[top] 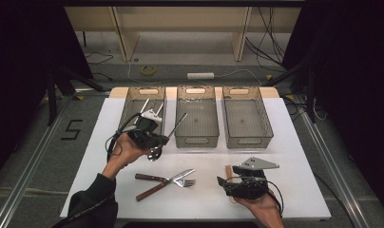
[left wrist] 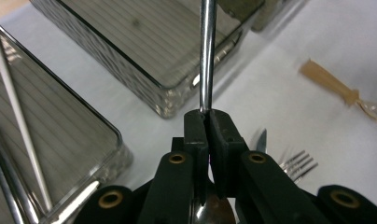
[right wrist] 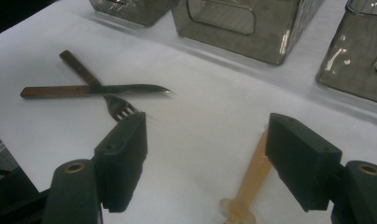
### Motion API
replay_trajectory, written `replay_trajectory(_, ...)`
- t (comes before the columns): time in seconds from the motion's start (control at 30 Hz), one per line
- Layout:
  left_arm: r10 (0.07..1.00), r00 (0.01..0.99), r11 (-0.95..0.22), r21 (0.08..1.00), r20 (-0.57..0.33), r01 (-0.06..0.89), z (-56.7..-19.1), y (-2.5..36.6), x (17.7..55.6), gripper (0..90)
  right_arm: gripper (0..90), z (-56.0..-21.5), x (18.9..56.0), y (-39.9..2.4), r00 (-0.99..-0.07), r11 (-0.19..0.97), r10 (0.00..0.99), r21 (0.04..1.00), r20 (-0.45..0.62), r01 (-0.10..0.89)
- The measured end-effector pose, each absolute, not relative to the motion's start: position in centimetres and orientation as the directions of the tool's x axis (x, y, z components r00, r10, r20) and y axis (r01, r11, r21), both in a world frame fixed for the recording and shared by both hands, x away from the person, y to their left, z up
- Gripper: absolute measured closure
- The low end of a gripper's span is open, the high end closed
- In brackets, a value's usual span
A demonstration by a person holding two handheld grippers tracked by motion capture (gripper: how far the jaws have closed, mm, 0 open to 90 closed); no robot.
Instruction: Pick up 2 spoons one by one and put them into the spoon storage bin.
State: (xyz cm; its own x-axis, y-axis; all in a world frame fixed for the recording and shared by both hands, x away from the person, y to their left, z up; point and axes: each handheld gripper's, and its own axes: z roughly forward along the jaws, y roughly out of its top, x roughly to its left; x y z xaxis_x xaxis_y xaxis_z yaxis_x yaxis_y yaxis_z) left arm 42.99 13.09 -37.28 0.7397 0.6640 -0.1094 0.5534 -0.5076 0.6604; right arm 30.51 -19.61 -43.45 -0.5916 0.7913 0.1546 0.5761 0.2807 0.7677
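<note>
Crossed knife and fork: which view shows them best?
Right gripper view: the knife lies across the fork, with both wooden handles, blade and tines unobstructed. The high view shows the pair whole but smaller, knife over fork. The left gripper view catches just the fork tines and knife tip.

White desk [top: 285,142], three clear bins along its far edge: left bin [top: 143,108], middle bin [top: 196,115], right bin [top: 246,115]. Left gripper [top: 154,138] at the left bin's near end, jaws closed on a metal spoon [top: 167,137]. Near centre: wooden-handled knife [top: 158,178] crossed with fork [top: 164,185]. Right gripper [top: 224,184] near right, over a pale utensil [top: 227,172].
</note>
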Motion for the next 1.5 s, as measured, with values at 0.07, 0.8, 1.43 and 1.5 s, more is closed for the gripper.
replay_trajectory(0.07,0.667,0.738,-0.506,0.665,-0.103,0.550,-36.9,13.0,43.4,85.2,30.6,-43.5,30.5,-19.6,-0.592,0.281,0.791,0.768,0.155,0.576)
replay_trajectory(0.8,0.721,0.681,-0.411,0.715,-0.125,0.566,-35.8,11.8,47.2,85.3,30.6,-43.5,30.5,-19.6,-0.592,0.279,0.791,0.770,0.155,0.574)
replay_trajectory(1.43,0.738,0.662,-0.379,0.732,-0.131,0.567,-35.7,8.5,50.0,85.3,30.5,-43.5,30.4,-19.8,-0.595,0.282,0.789,0.770,0.153,0.572)
replay_trajectory(1.5,0.740,0.659,-0.375,0.732,-0.134,0.569,-35.8,8.2,50.3,85.3,30.5,-43.5,30.4,-19.7,-0.595,0.281,0.788,0.771,0.154,0.572)
